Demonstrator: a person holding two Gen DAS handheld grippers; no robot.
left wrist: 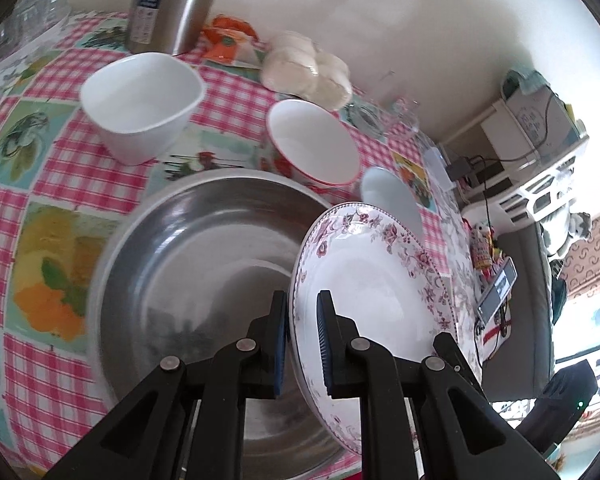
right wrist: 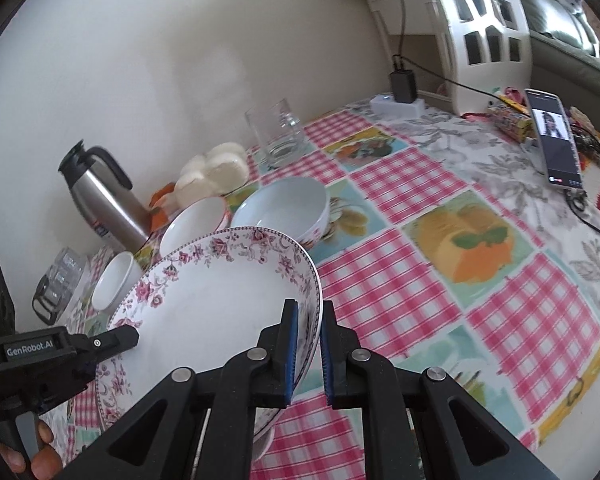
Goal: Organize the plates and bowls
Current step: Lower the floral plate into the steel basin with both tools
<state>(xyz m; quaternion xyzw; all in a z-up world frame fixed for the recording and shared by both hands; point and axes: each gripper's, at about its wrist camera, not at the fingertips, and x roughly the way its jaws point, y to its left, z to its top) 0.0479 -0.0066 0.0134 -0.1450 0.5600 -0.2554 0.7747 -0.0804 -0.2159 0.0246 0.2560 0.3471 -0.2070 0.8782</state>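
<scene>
A white plate with a pink floral rim (left wrist: pixel 372 280) is held on edge between both grippers. My left gripper (left wrist: pixel 303 336) is shut on its near rim, beside a large steel basin (left wrist: pixel 188 264). My right gripper (right wrist: pixel 309 344) is shut on the opposite rim of the plate (right wrist: pixel 220 304). The left gripper also shows in the right wrist view (right wrist: pixel 112 338). On the table stand a square white bowl (left wrist: pixel 140 104), a red-rimmed bowl (left wrist: pixel 312 142) and a pale blue bowl (left wrist: pixel 392 196); the last two also show in the right wrist view (right wrist: pixel 194 226) (right wrist: pixel 284 208).
A steel thermos (right wrist: pixel 104 204), a glass mug (right wrist: pixel 278 136), a bag of buns (right wrist: pixel 216 174) and a small white cup (right wrist: pixel 114 284) stand near the wall. A phone (right wrist: pixel 556 140) and charger cables lie at the table's far right. A checked tablecloth (right wrist: pixel 412 288) covers the table.
</scene>
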